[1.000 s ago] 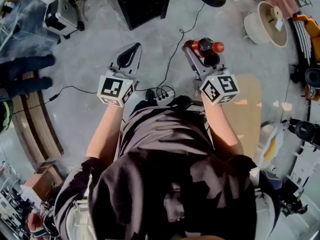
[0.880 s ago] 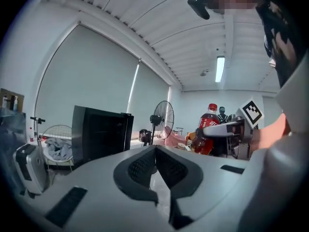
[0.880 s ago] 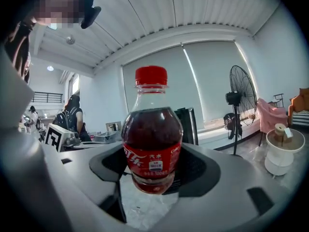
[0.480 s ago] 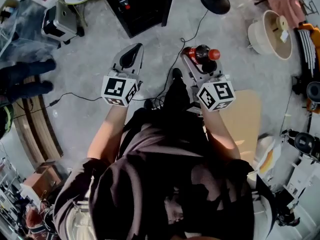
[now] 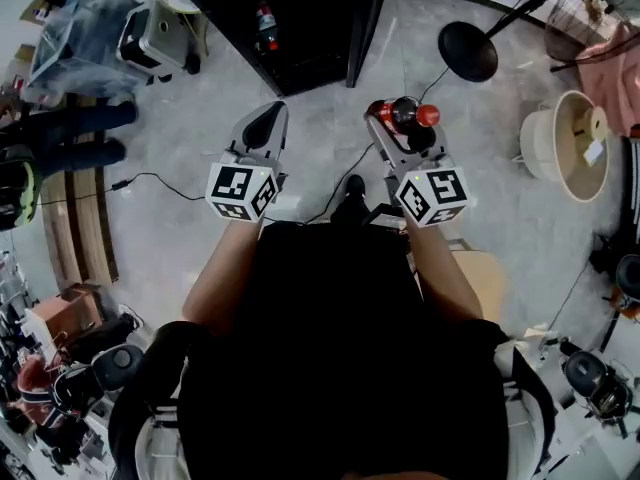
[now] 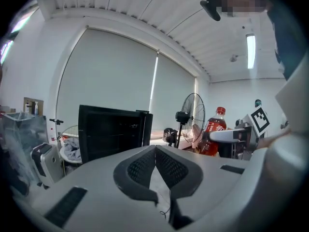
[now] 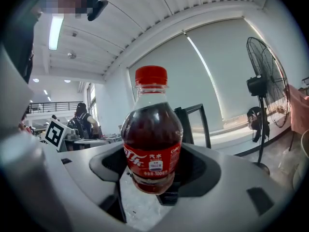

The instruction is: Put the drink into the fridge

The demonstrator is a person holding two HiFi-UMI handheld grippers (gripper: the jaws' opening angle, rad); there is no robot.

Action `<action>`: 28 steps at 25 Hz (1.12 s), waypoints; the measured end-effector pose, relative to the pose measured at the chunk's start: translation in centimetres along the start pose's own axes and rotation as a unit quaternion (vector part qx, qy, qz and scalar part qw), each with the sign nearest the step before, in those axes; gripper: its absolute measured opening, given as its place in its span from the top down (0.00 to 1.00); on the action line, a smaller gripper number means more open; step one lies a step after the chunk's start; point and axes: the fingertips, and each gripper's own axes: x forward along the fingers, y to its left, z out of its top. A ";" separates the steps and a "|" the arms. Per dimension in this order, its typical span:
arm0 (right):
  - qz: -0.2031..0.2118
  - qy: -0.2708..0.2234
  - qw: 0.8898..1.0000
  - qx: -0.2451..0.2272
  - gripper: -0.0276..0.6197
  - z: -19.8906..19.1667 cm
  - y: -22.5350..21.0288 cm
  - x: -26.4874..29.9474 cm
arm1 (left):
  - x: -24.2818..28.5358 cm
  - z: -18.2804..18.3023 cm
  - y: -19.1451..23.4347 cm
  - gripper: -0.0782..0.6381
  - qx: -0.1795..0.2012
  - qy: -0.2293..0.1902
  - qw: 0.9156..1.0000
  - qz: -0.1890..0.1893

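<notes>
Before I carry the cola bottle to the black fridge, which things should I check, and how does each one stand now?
1. Grip: the right gripper is shut on the cola bottle: ok.
2. Closure: the red cap sits on the bottle: ok.
3. Spare tool: the left gripper is shut and holds nothing: ok.
4. Access: the door of the fridge appears to be open: ok.
5. Floor ahead: a cable lies on it, to the left: not ok, step with care.
6. Free room on a shelf inside: cannot tell.
</notes>
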 end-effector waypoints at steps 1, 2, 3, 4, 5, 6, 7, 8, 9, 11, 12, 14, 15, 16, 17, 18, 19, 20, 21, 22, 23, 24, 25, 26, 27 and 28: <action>0.006 0.000 1.000 0.001 0.49 0.3 -0.9 0.6 | 0.7 0.5 0.0 0.87 -0.002 -0.002 1.000 0.009; 0.012 0.001 1.000 0.003 0.49 0.5 -1.8 1.2 | 1.4 0.9 0.1 0.87 -0.004 -0.004 1.000 0.017; 0.020 0.003 1.000 0.004 0.49 0.6 -2.5 1.8 | 2.1 1.3 0.3 0.87 -0.006 -0.006 1.000 0.026; 0.028 0.005 1.000 0.005 0.49 0.7 -3.0 2.5 | 2.6 1.6 0.5 0.87 -0.007 -0.008 0.999 0.036; 0.037 0.008 0.999 0.006 0.49 0.7 -3.4 3.1 | 3.1 1.8 0.7 0.87 -0.009 -0.009 0.999 0.044; 0.045 0.011 0.999 0.007 0.49 0.7 -3.7 3.6 | 3.5 2.0 0.8 0.87 -0.011 -0.010 0.999 0.052; 0.052 0.015 0.999 0.008 0.49 0.6 -3.9 4.1 | 3.8 2.0 0.9 0.87 -0.013 -0.010 0.998 0.058; 0.057 0.019 0.998 0.008 0.49 0.5 -4.2 4.6 | 4.2 2.0 1.0 0.87 -0.015 -0.011 0.998 0.064; 0.063 0.021 0.998 0.008 0.49 0.5 -4.3 5.2 | 4.6 1.9 1.2 0.87 -0.017 -0.011 0.997 0.068; 0.072 0.022 0.997 0.006 0.49 0.5 -4.4 6.4 | 5.4 1.7 1.8 0.87 -0.019 -0.010 0.997 0.075; 0.077 0.023 0.997 0.003 0.49 0.6 -4.3 7.1 | 5.8 1.6 2.2 0.87 -0.020 -0.010 0.997 0.078; 0.089 0.028 0.996 -0.011 0.49 0.9 -4.0 8.6 | 6.1 1.7 3.6 0.87 -0.029 -0.014 0.995 0.093; 0.095 0.032 0.995 -0.018 0.49 1.1 -3.9 9.3 | 6.3 1.8 4.5 0.87 -0.034 -0.017 0.994 0.103; 0.099 0.035 0.994 -0.024 0.49 1.2 -3.8 10.2 | 6.4 1.8 5.4 0.87 -0.039 -0.020 0.993 0.112; 0.101 0.037 0.994 -0.028 0.49 1.2 -3.9 11.0 | 6.7 1.8 6.4 0.87 -0.042 -0.021 0.992 0.119; 0.102 0.039 0.994 -0.030 0.49 1.1 -3.9 11.9 | 7.1 1.7 7.3 0.87 -0.043 -0.020 0.991 0.124; 0.103 0.041 0.993 -0.031 0.49 1.1 -4.0 12.9 | 7.5 1.5 8.1 0.87 -0.042 -0.019 0.991 0.126; 0.104 0.043 0.993 -0.032 0.49 1.0 -4.0 13.8 | 7.9 1.4 8.9 0.87 -0.042 -0.017 0.991 0.128; 0.105 0.044 0.993 -0.035 0.49 0.9 -4.1 14.8 | 8.3 1.2 9.6 0.87 -0.043 -0.017 0.991 0.129; 0.106 0.046 0.993 -0.038 0.49 0.9 -4.1 15.9 | 8.8 1.0 10.3 0.87 -0.046 -0.018 0.990 0.130; 0.106 0.048 0.992 -0.043 0.49 0.8 -4.1 17.1 | 9.3 0.9 11.1 0.87 -0.049 -0.020 0.990 0.131; 0.106 0.050 0.992 -0.047 0.49 0.8 -4.2 18.2 | 9.9 0.7 11.8 0.87 -0.052 -0.022 0.990 0.133; 0.107 0.052 0.992 -0.051 0.49 0.7 -4.2 19.4 | 10.5 0.5 12.6 0.87 -0.056 -0.023 0.989 0.134; 0.107 0.053 0.991 -0.056 0.49 0.5 -4.3 20.7 | 11.1 0.3 13.3 0.87 -0.057 -0.023 0.989 0.135; 0.107 0.054 0.991 -0.062 0.49 0.4 -4.3 21.9 | 11.7 0.0 14.0 0.87 -0.058 -0.022 0.989 0.136; 0.107 0.054 0.991 -0.067 0.49 0.2 -4.3 23.2 | 12.4 -0.3 14.8 0.87 -0.058 -0.021 0.989 0.136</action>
